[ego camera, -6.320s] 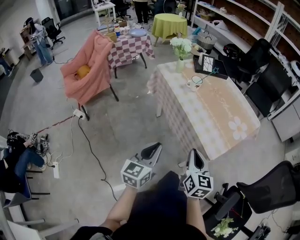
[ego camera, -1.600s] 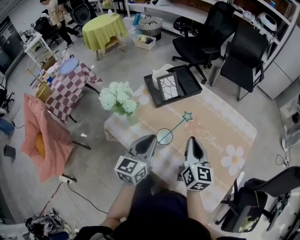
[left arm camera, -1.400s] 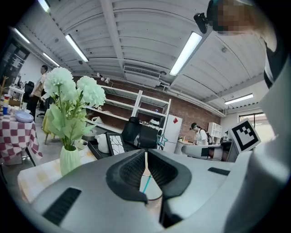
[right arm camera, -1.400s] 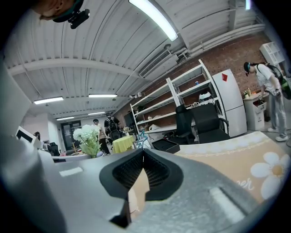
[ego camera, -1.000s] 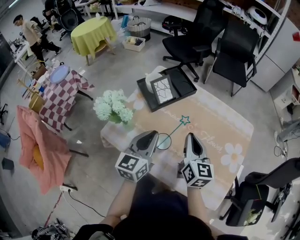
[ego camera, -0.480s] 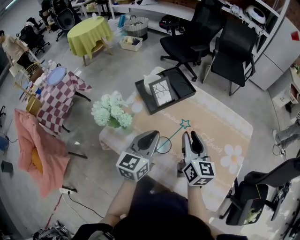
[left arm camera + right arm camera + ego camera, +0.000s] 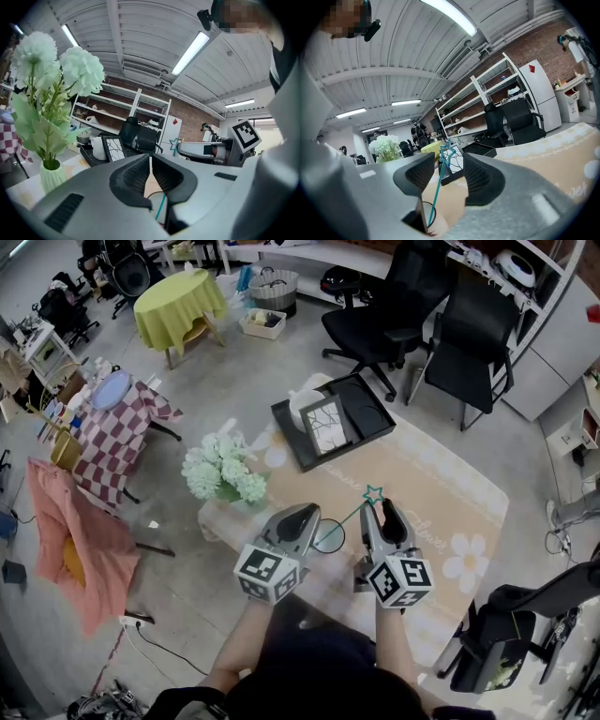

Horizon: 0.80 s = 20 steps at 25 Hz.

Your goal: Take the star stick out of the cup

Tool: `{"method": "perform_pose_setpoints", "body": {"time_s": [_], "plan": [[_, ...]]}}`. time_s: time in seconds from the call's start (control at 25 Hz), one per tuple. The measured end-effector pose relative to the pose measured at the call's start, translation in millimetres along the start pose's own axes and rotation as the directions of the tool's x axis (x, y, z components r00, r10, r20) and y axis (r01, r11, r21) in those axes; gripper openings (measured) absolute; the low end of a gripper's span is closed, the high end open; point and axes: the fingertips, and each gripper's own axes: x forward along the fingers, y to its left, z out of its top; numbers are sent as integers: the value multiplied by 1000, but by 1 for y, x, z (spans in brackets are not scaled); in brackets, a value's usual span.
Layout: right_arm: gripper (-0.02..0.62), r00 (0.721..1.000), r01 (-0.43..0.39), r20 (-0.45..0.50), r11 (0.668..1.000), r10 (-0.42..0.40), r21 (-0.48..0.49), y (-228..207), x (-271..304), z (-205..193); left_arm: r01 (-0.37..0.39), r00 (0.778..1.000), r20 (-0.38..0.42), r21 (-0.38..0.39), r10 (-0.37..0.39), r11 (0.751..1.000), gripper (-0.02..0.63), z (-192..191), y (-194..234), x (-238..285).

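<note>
Teal star stick (image 7: 352, 514) leans in cup (image 7: 328, 536), near surface (image 7: 441, 493) edge closest to me. My right tongs (image 7: 383, 510) just been opening: jaws wide astride stick, not touching, lined up for pinch. My left tongs (image 7: 306, 513) closed, empty, beside cup, probably to steady it.

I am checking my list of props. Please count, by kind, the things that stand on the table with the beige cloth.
Vase of flowers: 1
Black tray: 1
Framed picture: 1
White jug: 1
Cup: 1
Star stick: 1
Total: 6
</note>
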Motion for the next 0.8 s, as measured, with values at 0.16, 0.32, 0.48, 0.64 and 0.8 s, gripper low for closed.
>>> {"method": "perform_pose_setpoints", "body": {"time_s": [0.16,0.32,0.48,0.64,0.8], "plan": [[176,1000,-8,5,1000,8,-2,0,10,1,-1,1000,-11,-5,1,1000,25,-3,5,2],[176,1000,-19,2,1000,19,1,1,17,1,-3,1000,-23,-5,3,1000,25,-6,9,1],[176,1000,-29,0,1000,29,-3,3,21,0,-6,1000,-25,-10,6,1000,25,-7,13,0],[134,999,-37,5,999,37,-21,7,23,3,-3,1000,-27,-12,2,1000,25,-6,17,0],[74,1000,-27,4,999,27,-30,9,21,2,6,1000,-28,-13,-6,1000,25,-6,19,-1]]}}
